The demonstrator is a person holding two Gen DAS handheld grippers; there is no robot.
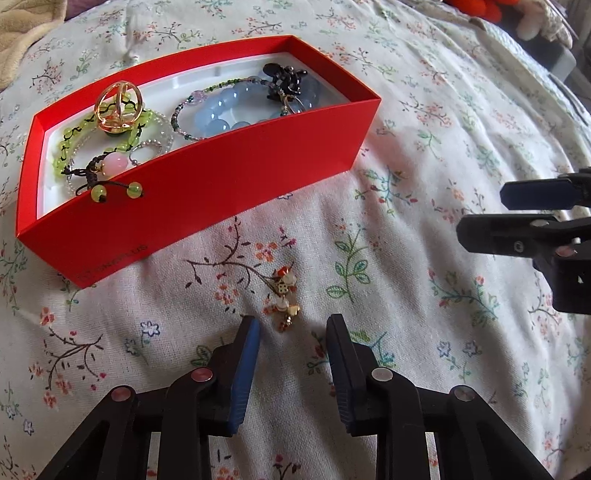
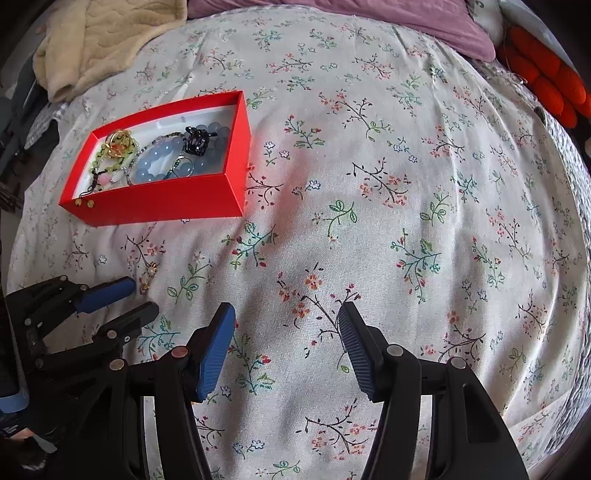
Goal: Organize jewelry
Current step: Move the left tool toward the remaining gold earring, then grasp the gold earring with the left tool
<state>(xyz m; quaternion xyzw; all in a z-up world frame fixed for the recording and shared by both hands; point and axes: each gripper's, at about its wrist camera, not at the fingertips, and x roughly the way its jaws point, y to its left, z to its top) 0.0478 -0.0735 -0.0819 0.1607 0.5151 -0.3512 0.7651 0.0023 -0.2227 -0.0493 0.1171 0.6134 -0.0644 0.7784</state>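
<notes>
A red box [image 1: 221, 192] with a white liner sits on the floral bedsheet; it also shows in the right wrist view [image 2: 166, 199]. In it lie a blue bead bracelet [image 1: 225, 110], a green bead bracelet [image 1: 74, 147], a gold ring-shaped piece [image 1: 118, 107] and a black hair claw [image 1: 288, 79]. A small gold and white charm piece [image 1: 284, 299] lies on the sheet just ahead of my open left gripper [image 1: 291, 325], between its fingertips' line; it also shows in the right wrist view [image 2: 147, 277]. My right gripper [image 2: 288, 314] is open and empty over bare sheet.
The right gripper's fingers [image 1: 517, 221] reach in at the right of the left wrist view. A cream blanket [image 2: 103, 40], a purple pillow [image 2: 406, 26] and an orange plush item [image 2: 543, 77] lie at the bed's far side.
</notes>
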